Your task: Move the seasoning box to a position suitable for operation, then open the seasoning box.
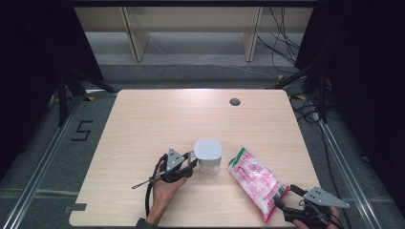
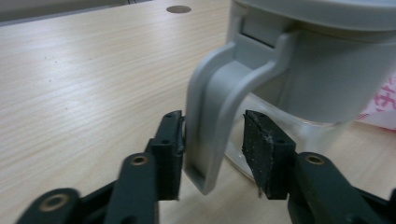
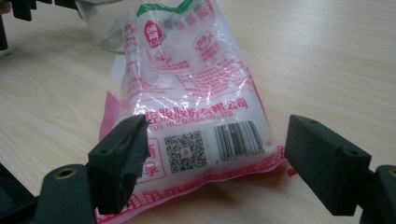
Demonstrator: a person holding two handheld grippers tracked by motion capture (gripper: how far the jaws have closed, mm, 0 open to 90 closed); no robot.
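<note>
The left gripper (image 2: 212,149) has its jaws spread around the grey handle (image 2: 219,107) of the lidded jug (image 1: 207,155) at mid-table, one pad perhaps just touching it. The right gripper (image 3: 212,163) stands wide open around the bottom edge of the sugar bag (image 3: 187,93), lying beside the jug. Next, probably, both must close firmly.

"HOLDINGS CO., LTD." on bag (image 3: 196,93); floor "5" (image 1: 82,130)
</note>
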